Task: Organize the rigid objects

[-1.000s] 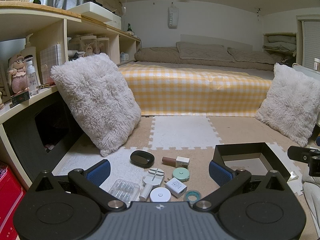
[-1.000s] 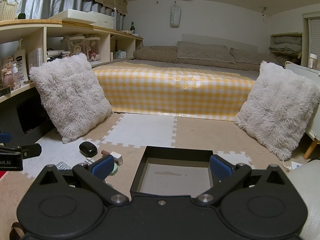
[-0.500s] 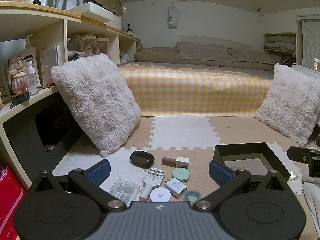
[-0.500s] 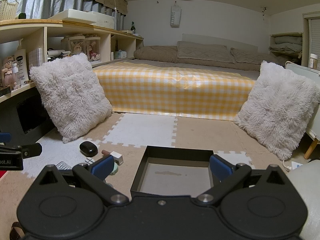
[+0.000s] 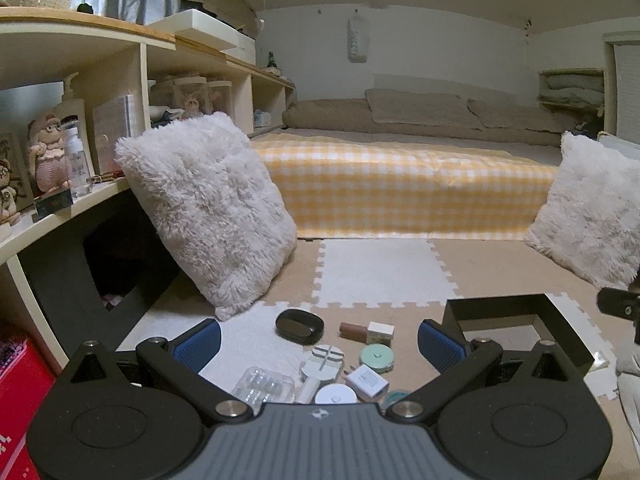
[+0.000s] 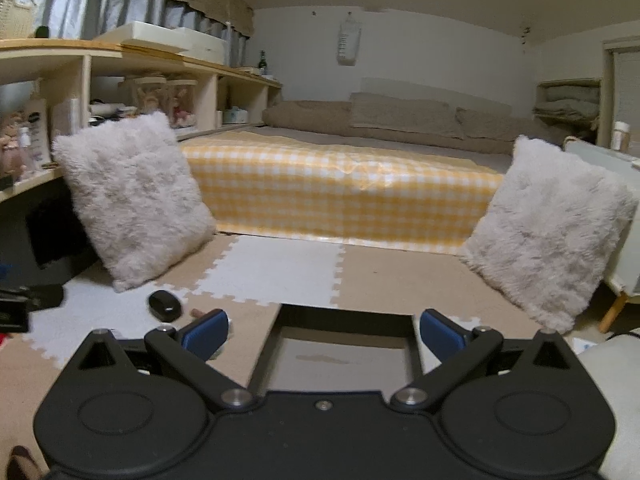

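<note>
Several small items lie on the foam floor mat in the left wrist view: a black oval case (image 5: 299,325), a brown tube with a white cap (image 5: 366,331), a green round tape measure (image 5: 376,358), a white charger (image 5: 367,380), a white round disc (image 5: 335,395), a clear plastic box (image 5: 263,385). My left gripper (image 5: 318,346) is open and empty above them. A black open box (image 5: 516,308) stands to the right. My right gripper (image 6: 323,336) is open and empty over that box (image 6: 344,312). The black case (image 6: 164,305) shows left of it.
A fluffy white pillow (image 5: 208,208) leans against the shelf unit (image 5: 80,128) on the left. A second pillow (image 6: 548,236) leans at the right. A low bed with a yellow checked cover (image 6: 340,196) runs across the back.
My right gripper has moved forward and lower, closer to the black box. My left gripper has barely moved.
</note>
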Demonstrator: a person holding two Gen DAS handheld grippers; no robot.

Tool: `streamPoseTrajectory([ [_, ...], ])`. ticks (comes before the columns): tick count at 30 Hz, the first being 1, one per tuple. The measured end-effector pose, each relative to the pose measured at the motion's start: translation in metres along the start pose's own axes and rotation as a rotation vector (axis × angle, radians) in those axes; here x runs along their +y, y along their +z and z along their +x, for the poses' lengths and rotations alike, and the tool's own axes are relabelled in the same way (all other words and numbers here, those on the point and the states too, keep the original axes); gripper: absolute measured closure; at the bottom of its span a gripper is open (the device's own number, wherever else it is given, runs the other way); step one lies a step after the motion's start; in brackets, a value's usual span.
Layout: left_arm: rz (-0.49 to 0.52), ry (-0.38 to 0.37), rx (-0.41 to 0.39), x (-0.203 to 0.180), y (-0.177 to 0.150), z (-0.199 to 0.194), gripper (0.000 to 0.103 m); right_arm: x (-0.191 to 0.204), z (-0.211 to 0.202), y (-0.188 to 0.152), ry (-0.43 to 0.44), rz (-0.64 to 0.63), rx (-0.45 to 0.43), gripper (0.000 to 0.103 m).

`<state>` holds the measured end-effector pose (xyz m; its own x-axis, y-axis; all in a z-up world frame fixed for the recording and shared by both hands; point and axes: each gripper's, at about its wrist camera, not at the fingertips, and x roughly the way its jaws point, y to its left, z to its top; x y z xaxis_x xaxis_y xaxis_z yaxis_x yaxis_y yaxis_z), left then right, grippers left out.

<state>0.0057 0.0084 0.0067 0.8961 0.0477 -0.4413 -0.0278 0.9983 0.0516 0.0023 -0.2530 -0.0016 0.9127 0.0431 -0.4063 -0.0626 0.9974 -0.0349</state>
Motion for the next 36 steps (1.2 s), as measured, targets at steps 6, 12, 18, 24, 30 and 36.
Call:
streamPoseTrajectory([
  [6,0.002,0.05,-0.014,0.009,0.009,0.012,0.0,-0.018,0.009,0.007,-0.059,-0.023,-0.042,0.0],
  [12,0.026,0.101,-0.03,0.016,0.017,0.03,0.0,-0.042,0.031,0.014,-0.07,-0.005,-0.026,0.0],
  [18,0.029,0.132,-0.056,0.03,0.025,0.058,0.0,-0.07,0.057,0.016,-0.132,0.029,-0.02,0.0],
  [24,0.078,0.129,-0.006,0.041,0.027,0.087,0.0,-0.091,0.083,0.012,-0.122,0.088,0.006,0.0],
  [30,0.135,0.087,0.125,0.06,0.014,0.133,0.0,-0.115,0.118,0.0,-0.123,0.087,0.124,0.0],
  [36,0.124,0.014,0.24,0.088,-0.002,0.165,0.0,-0.138,0.147,-0.016,-0.07,0.133,0.262,0.001],
])
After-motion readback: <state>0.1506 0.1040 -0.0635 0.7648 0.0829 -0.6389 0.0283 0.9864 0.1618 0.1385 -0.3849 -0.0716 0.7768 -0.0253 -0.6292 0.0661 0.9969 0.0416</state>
